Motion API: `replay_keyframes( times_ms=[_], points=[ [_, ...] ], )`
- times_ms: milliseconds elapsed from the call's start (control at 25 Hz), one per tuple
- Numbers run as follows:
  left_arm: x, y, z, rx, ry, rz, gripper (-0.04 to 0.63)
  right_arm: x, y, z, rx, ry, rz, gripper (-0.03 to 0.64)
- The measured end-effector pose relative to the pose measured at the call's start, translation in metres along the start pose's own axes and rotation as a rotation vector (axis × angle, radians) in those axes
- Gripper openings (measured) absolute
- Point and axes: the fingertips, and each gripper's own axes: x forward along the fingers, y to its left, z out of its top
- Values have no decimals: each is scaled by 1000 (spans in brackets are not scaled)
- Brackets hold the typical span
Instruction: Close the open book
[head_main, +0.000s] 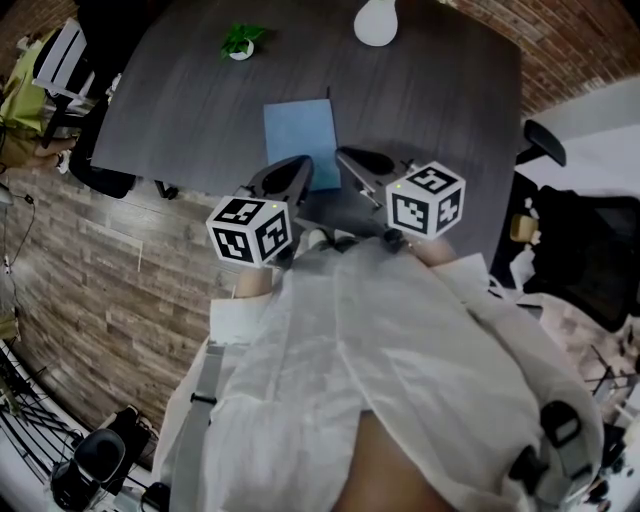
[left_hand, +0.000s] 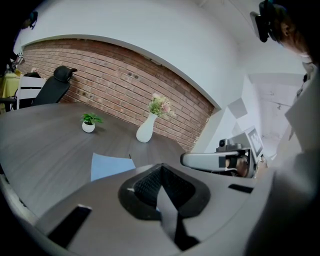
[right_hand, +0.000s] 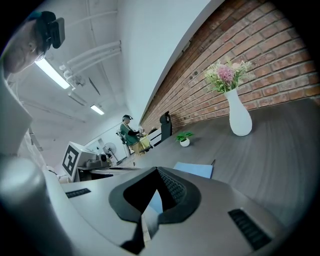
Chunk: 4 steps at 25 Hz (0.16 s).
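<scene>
Left gripper (head_main: 298, 170) and right gripper (head_main: 352, 158) held near the chest, jaws pressed together, empty.
Both point slightly downward, side by side, over the bench's (head_main: 170, 120) near edge; the blue book (head_main: 300, 135) lies flat just beyond their tips.

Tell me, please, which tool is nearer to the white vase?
Right. The right tool points up the table almost in line with the white vase; the left tool sits further to the left, by the blue book's near corner.
</scene>
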Motion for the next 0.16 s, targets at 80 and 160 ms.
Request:
replay_keyframes(
  times_ms=[80,160],
  points=[
    [0,0,0,-3,-2,1,5,-1,0,-1,0,1,7,5],
    [0,-1,0,-6,-5,2,5,-2,1,-1,4,-2,14,5]
  ],
)
